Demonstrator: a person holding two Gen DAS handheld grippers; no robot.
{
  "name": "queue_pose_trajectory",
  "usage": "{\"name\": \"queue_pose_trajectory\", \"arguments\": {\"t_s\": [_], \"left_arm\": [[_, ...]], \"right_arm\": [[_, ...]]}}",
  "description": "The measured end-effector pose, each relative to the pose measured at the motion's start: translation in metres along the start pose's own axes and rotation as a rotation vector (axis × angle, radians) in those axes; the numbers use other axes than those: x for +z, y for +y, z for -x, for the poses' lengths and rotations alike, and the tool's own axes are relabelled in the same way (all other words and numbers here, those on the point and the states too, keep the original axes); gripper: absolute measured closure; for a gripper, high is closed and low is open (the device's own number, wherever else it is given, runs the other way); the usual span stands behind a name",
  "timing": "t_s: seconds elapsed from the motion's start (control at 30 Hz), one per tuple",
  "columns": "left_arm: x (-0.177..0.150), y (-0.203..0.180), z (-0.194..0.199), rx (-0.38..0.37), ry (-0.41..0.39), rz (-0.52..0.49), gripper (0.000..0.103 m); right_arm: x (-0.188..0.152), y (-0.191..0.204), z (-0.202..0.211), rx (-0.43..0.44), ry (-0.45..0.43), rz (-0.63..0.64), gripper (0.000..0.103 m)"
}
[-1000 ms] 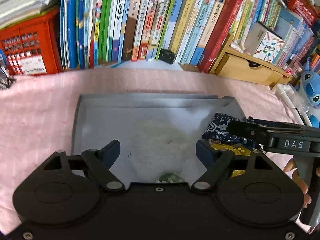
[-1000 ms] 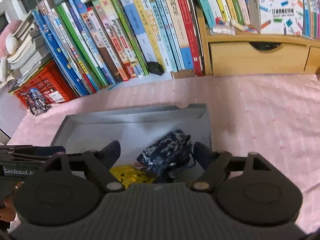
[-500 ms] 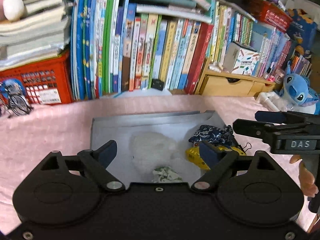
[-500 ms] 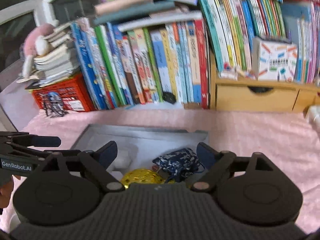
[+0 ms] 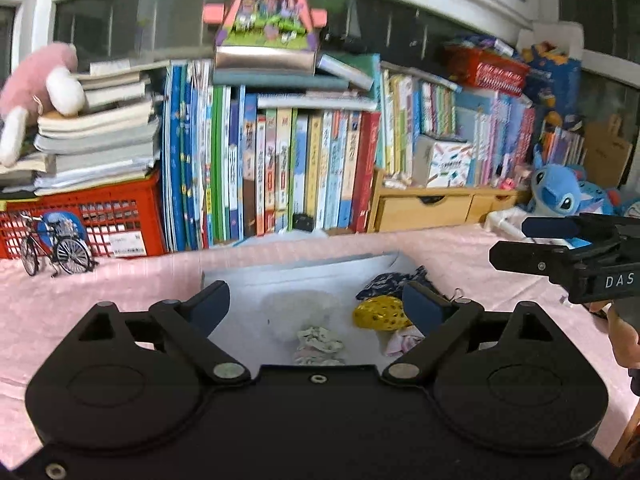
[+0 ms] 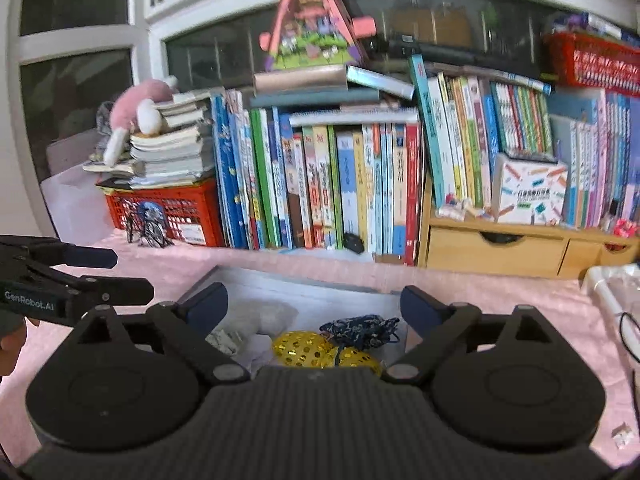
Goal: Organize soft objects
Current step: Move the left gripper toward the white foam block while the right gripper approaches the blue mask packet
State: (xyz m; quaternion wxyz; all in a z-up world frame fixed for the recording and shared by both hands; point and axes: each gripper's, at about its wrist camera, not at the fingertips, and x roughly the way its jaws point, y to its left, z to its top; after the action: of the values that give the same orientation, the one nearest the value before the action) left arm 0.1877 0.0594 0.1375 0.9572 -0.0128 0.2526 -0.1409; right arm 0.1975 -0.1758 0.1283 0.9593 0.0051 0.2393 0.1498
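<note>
A: Right, left gripper (image 5: 316,304) jaws opening, nothing between them; we hover over the grey tray (image 5: 304,268). White fluffy piece (image 5: 300,308) and patterned scrunchie (image 5: 318,340) sit below.

B: Right gripper (image 6: 314,306) likewise opening, empty. Yellow spotted pouch (image 6: 300,346) and navy floral pouch (image 6: 360,330) lie inside, touching.

A: Looks sorted. We should keep both clear of the tray walls.

B: Pink cloth (image 6: 500,300) to the right is open; book row (image 6: 340,184) blocks behind.
</note>
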Motion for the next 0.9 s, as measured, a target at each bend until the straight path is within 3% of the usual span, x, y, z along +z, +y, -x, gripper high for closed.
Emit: {"name": "queue_pose_trajectory", "arguments": {"t_s": [0.27,0.53,0.7,0.9], "left_arm": [[-0.039,-0.010,0.060,-0.029,-0.109,-0.017,0.006],[-0.088,0.011,0.109,0.093,-0.151,0.066,0.004],[-0.119,0.027,0.128,0.191,-0.158,0.094,0.003],[-0.152,0.044,0.136,0.289,-0.146,0.144,0.004]], "right_arm": [[-0.028,0.013,0.050,0.007,-0.096,0.078,0.002],[-0.077,0.010,0.089,-0.118,-0.146,0.117,0.000],[-0.109,0.003,0.098,-0.160,-0.096,0.101,0.001],[-0.145,0.004,0.102,-0.174,-0.007,0.085,0.012]]}}
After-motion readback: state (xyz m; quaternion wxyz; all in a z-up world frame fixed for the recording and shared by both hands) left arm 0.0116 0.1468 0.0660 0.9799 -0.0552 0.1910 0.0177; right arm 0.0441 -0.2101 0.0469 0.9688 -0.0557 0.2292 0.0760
